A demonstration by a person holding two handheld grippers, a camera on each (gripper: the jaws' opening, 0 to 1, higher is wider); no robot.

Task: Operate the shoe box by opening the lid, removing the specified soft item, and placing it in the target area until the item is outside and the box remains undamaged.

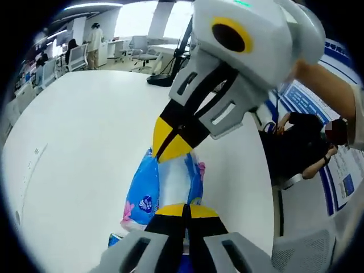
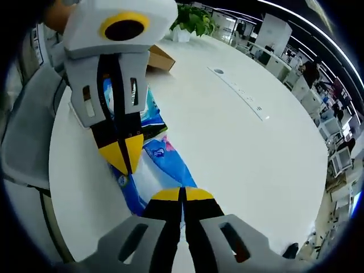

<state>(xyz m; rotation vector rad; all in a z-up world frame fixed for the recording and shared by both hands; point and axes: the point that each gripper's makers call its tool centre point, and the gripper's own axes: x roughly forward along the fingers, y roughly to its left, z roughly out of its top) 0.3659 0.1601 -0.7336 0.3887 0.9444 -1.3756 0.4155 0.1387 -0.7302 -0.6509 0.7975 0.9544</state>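
Note:
A soft blue-and-white tissue pack (image 1: 149,192) with pink flower print hangs just above the white table (image 1: 85,148), stretched between both grippers. My left gripper (image 1: 186,206) is shut on its near end. My right gripper (image 1: 170,145) reaches in from the upper right, its yellow tips pinched on the far end. In the right gripper view the same pack (image 2: 170,165) runs from my right gripper (image 2: 183,194), shut on it, up to my left gripper (image 2: 125,156). A brown cardboard box (image 2: 161,57) lies on the table behind, partly hidden by the left gripper.
The round white table (image 2: 239,131) spreads wide around the pack. A potted plant (image 2: 193,20) stands at its far side. A grey chair (image 2: 25,131) sits by the table edge. A seated person (image 1: 307,142) is close beside the table; office chairs and desks stand further back.

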